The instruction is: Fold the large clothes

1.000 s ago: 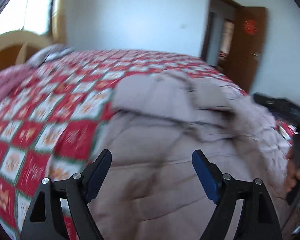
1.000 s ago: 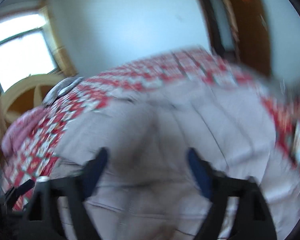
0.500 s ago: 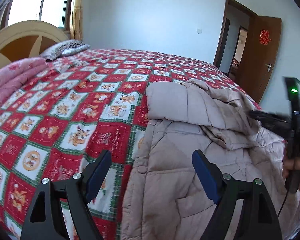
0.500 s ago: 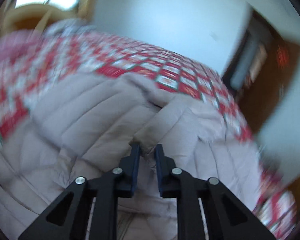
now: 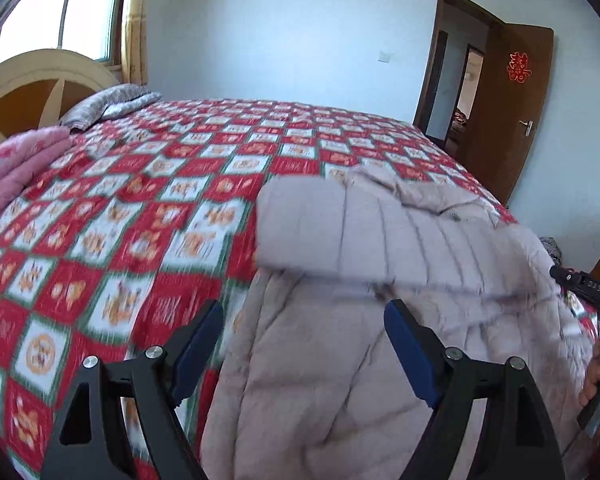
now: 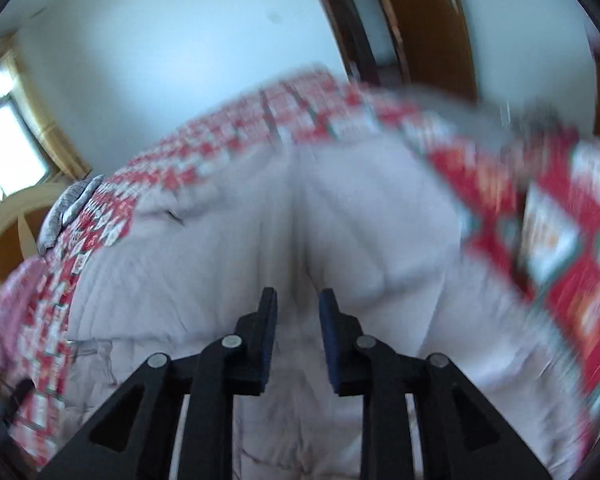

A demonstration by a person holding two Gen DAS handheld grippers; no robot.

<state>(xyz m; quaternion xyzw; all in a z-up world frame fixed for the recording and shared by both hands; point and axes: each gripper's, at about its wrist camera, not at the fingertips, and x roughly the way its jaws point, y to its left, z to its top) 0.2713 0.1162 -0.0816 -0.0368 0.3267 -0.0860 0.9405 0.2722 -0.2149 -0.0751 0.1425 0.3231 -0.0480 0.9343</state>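
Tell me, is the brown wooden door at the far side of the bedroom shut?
No: in the left wrist view the brown wooden door stands swung open, and the hallway shows through the doorway beside it.

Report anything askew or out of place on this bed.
Only the puffer coat looks untidy: it lies half folded at the edge of the checked bedspread, one sleeve across its body, collar end rumpled. The right wrist view is too blurred to add more.

Beige padded coat [image 5: 380, 320], sleeve folded across
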